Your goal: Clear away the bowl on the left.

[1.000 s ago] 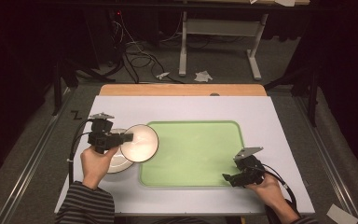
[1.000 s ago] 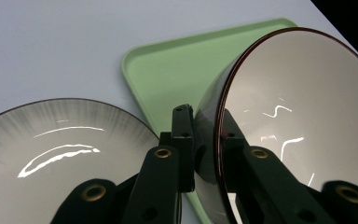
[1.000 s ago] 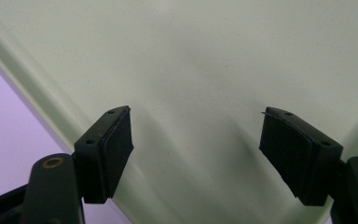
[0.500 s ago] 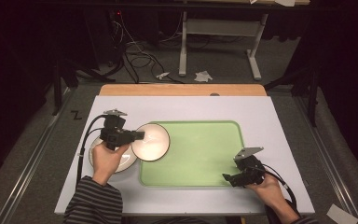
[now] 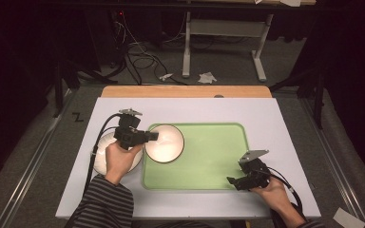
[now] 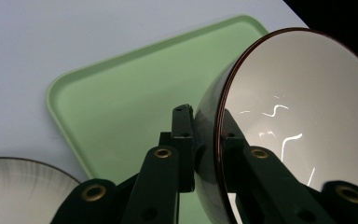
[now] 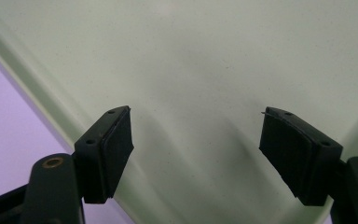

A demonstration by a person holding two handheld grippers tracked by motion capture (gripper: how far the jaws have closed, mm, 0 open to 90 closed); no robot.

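Left gripper view: left gripper (image 6: 208, 149) clamps tilted bowl (image 6: 298, 126) rim.

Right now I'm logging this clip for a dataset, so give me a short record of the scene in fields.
held item: bowl, gripped by its rim
left claw: shut on bowl, over the tray's left end
right claw: open, nothing between its jaws, over the tray's near right corner
tray: green, on the white table
plate: left of the tray, under the left hand
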